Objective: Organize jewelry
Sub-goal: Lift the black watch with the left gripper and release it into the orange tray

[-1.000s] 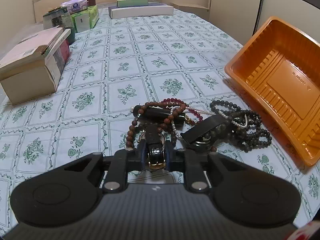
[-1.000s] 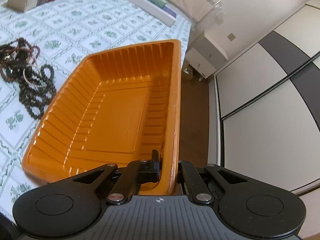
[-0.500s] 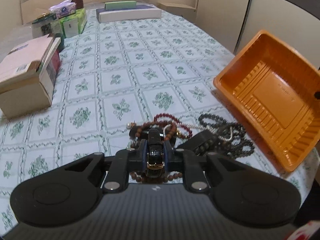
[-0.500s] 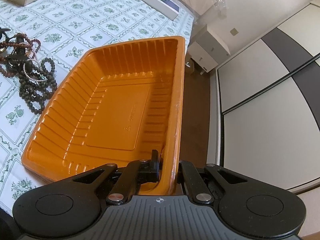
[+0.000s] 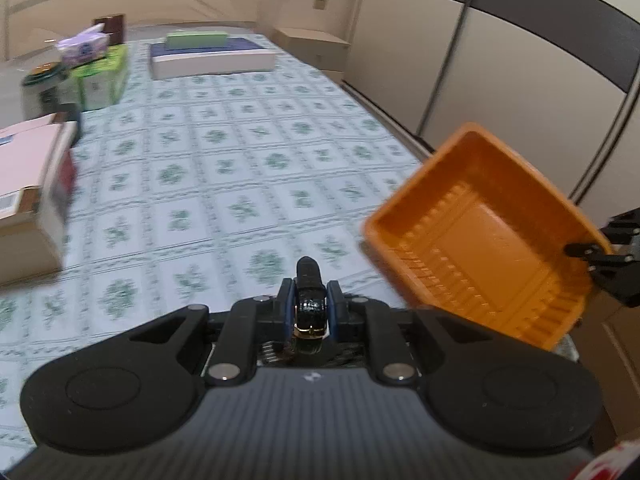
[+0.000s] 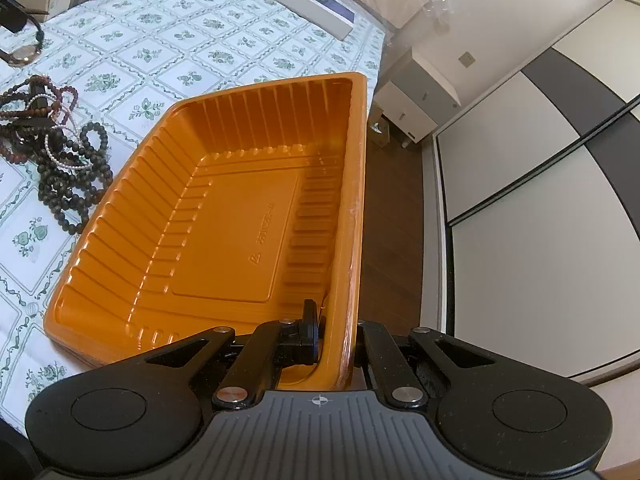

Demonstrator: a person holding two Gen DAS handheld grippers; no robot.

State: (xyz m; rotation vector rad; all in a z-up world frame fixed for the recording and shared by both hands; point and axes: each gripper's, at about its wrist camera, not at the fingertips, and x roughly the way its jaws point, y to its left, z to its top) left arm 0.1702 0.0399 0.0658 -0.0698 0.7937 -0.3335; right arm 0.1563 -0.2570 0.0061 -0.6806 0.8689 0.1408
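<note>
My left gripper point(image 5: 310, 312) is shut on the black strap of a wristwatch point(image 5: 309, 304) and holds it above the table. The watch's gold face point(image 6: 22, 54) hangs at the left edge of the right wrist view. My right gripper point(image 6: 334, 338) is shut on the rim of an empty orange tray point(image 6: 224, 216), tilted up at the table's right edge; the tray also shows in the left wrist view point(image 5: 480, 240). A tangle of dark, brown and pearl bead strings point(image 6: 56, 144) lies on the tablecloth left of the tray.
A cardboard box point(image 5: 28, 192) stands at the left. Green tissue boxes point(image 5: 100, 76) and a white flat box point(image 5: 212, 60) stand at the far end. The table's right edge drops to a wooden floor point(image 6: 392, 200) by sliding wardrobe doors.
My left gripper has lifted the watch up out of the bead pile and swung right toward the tray. The right gripper has tilted the tray up a little.
</note>
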